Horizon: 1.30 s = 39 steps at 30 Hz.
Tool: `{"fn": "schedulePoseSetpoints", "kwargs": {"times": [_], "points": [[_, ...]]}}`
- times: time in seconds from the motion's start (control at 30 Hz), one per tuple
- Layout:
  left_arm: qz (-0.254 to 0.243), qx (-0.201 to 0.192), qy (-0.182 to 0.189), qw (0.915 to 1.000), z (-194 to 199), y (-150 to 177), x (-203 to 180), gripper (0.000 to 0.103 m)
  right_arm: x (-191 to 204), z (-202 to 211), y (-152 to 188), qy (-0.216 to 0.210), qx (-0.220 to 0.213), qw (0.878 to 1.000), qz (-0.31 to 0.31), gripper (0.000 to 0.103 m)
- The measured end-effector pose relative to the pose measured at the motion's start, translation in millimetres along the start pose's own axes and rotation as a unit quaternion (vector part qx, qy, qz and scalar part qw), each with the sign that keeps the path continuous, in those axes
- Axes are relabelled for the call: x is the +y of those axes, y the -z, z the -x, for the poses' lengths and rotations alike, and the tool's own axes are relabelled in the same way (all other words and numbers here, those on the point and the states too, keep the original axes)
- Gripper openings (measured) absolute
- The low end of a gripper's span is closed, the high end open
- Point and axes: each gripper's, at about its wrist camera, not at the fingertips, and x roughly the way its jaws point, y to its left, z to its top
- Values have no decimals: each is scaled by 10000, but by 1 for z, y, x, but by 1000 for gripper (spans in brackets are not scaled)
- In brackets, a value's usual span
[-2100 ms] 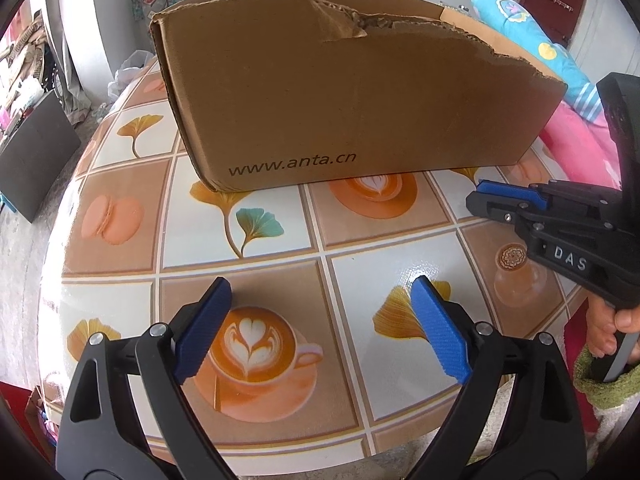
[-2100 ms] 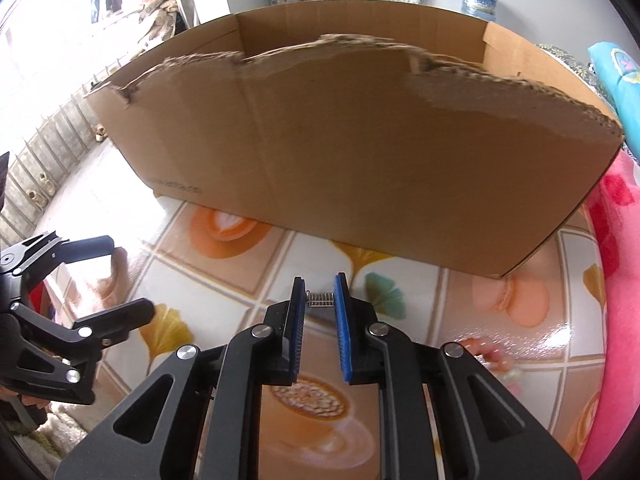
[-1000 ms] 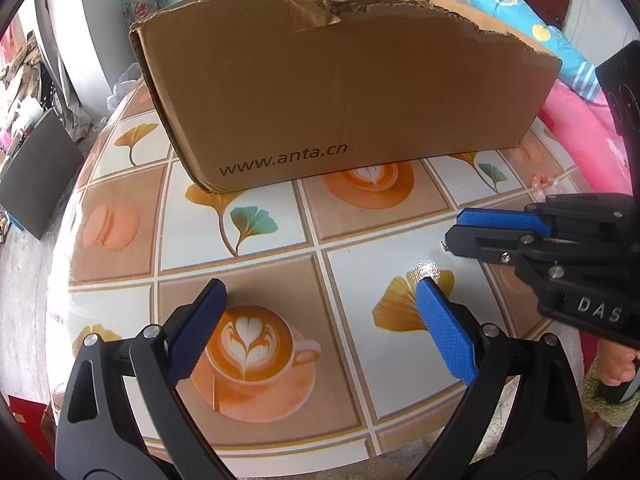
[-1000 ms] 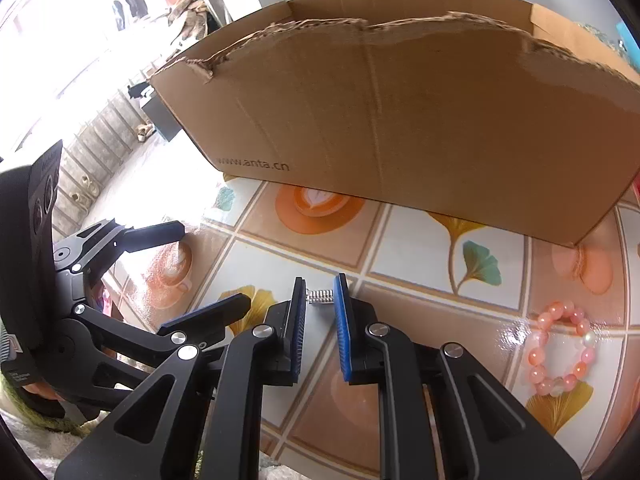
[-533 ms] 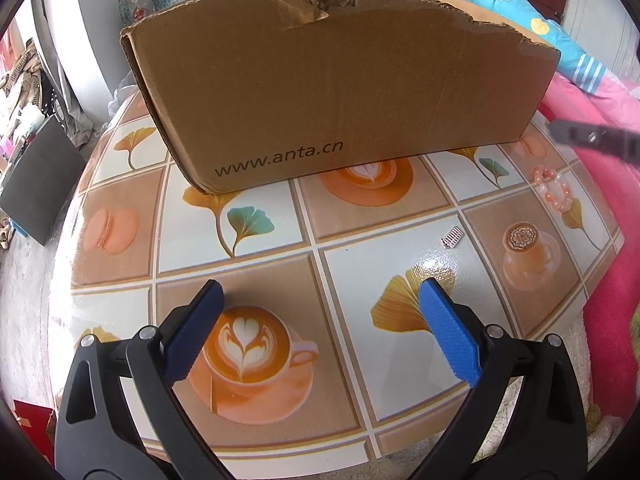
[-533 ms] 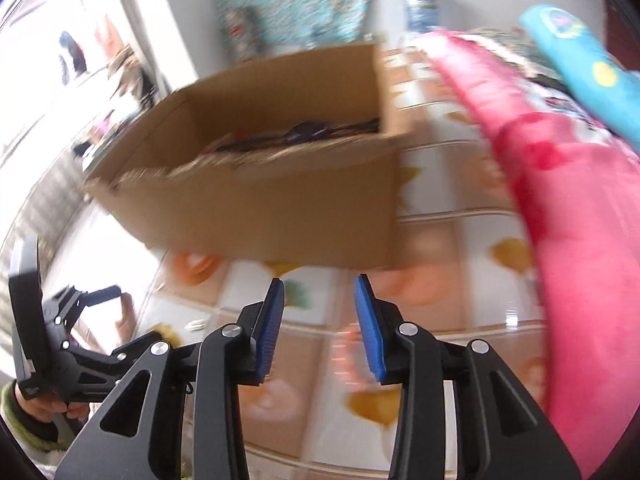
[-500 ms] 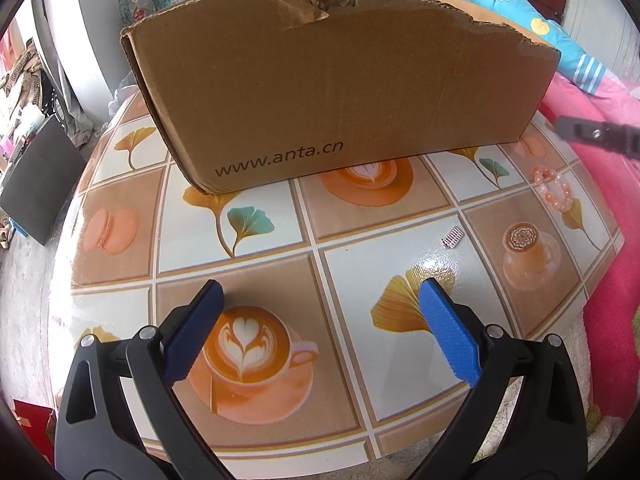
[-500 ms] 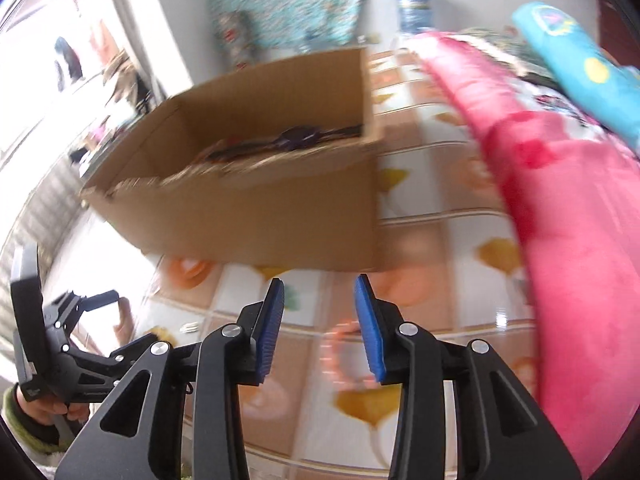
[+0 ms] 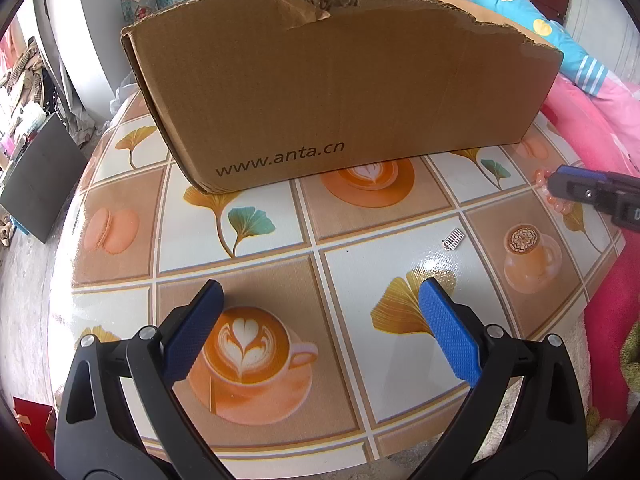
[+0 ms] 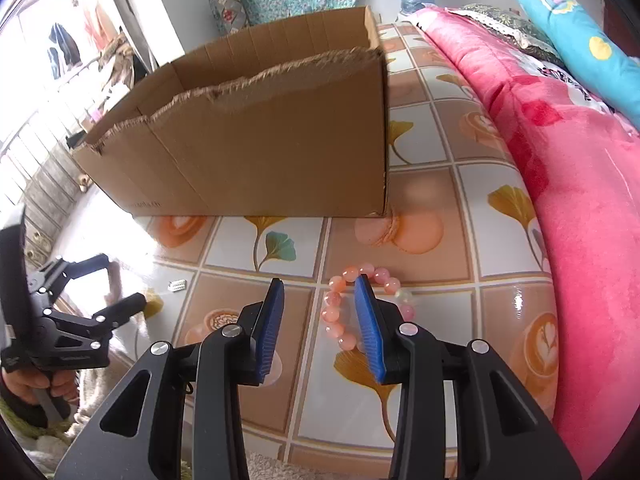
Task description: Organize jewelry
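A pink bead bracelet lies on the patterned table near its right edge. My right gripper hovers over it, open: the bracelet's left side shows between the blue pads, the right pad crosses its ring, and neither presses it. In the left wrist view, the right gripper's fingers cover part of the bracelet. A small silver jewelry piece lies loose on a white tile, also seen in the right wrist view. My left gripper is wide open and empty above the front tiles.
A torn-top cardboard box stands across the back of the table, open upward. A pink blanket borders the table's right side. The left gripper, held by a hand, is at the left.
The right gripper opened and left the small silver piece on the table. It then swung right and now stands over the pink bracelet. The left gripper stayed put.
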Motion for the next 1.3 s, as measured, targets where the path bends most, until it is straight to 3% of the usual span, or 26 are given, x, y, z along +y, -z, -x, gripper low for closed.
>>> {"fn": "schedulePoseSetpoints", "kwargs": {"times": [0.4, 0.5, 0.67, 0.77, 1.17, 1.3], "points": [[-18, -51, 10, 10000, 1, 2, 1, 95, 7, -15, 2, 314, 69, 9994, 137, 36], [-14, -69, 5, 10000, 2, 2, -1, 95, 11, -17, 0, 391, 46, 9990, 197, 31], [-13, -113, 4, 9999, 3, 3, 0, 95, 18, -21, -3, 278, 53, 9994, 213, 17], [-24, -112, 12, 9999, 3, 3, -1, 95, 22, -22, -4, 170, 65, 9997, 182, 14], [-14, -164, 13, 9999, 6, 4, -1, 95, 34, -27, -5, 33, 53, 9997, 256, 13], [-37, -363, 116, 9993, 16, 6, -3, 94, 32, -27, -4, 3, 27, 9998, 220, 13]]}}
